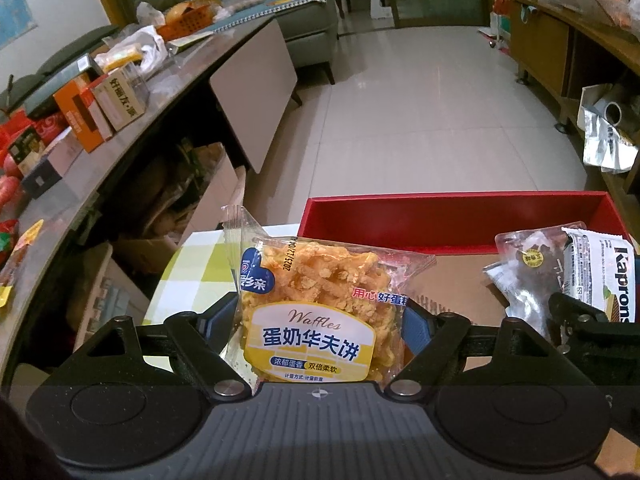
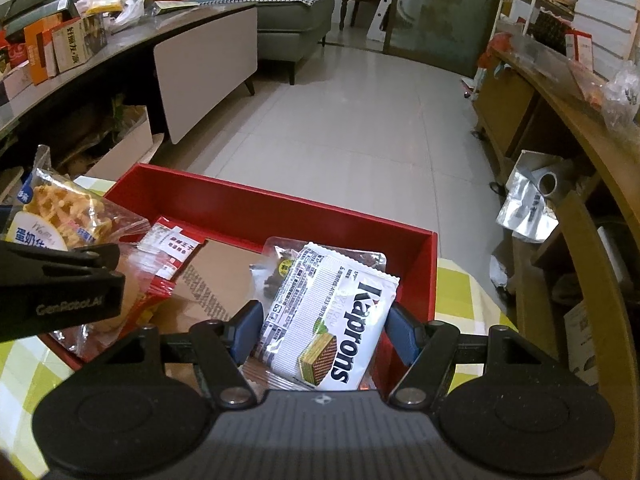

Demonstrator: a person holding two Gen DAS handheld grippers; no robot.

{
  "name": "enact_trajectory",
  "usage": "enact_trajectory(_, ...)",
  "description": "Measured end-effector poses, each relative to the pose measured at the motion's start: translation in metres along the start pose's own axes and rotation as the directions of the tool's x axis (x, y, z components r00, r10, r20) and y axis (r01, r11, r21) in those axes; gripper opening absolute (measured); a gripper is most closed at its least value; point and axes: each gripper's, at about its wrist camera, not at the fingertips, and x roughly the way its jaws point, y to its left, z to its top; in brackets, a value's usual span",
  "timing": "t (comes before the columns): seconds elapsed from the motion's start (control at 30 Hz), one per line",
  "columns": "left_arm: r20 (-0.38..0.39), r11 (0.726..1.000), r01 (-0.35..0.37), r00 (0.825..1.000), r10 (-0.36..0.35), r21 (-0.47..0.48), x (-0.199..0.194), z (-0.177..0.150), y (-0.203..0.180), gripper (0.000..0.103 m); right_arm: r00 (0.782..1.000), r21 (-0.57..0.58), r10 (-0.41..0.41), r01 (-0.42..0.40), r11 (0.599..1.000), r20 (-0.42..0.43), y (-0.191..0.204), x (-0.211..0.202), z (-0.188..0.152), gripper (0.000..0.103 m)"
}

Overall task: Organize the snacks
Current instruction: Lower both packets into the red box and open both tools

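A bench [image 2: 472, 296] under a yellow-green checked cloth carries a red box [image 2: 256, 204] in a living room with pale floor tiles, a grey sofa, a long cluttered side counter [image 1: 132, 128] on the left and wooden shelving on the right. The left tool [image 1: 320, 320] has its blue pads against both sides of a clear waffle packet [image 1: 316, 312], which stands upright, long axis pointing away from the camera, over the box's near-left corner. The right tool [image 2: 320, 332], jaws about half apart, grips a white Kaprons wafer packet [image 2: 328, 320] by its long edges; it tilts up and away, lettering running lengthwise, above the box's right side. Inside the box lie red-and-clear packets [image 2: 168, 256] at the left and a clear packet with dark contents [image 2: 280, 268] beneath the wafer, on a bare brown cardboard floor.
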Motion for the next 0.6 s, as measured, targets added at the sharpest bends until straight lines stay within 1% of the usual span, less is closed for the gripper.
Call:
enact_trajectory(0.2,-0.009,1.0,0.006,1.0,-0.006,-0.008,0.0024,0.0004,-0.0009,0.091,1.0,0.0,0.004,-0.004,1.0,-0.002,-0.0008,0.0029,0.0002,0.077)
enact_trajectory(0.33,0.0,1.0,-0.006,1.0,0.006,-0.002,0.0017,0.0002,-0.0026,0.092,1.0,0.007,0.009,-0.009,1.0,0.021,-0.0014,0.0009,0.0022,0.078)
enact_trajectory(0.6,0.021,1.0,-0.009,1.0,0.009,0.0,-0.0028,0.0022,-0.0047,0.095,1.0,0.016,0.007,-0.007,1.0,0.02,-0.0032,0.0019,0.003,0.078)
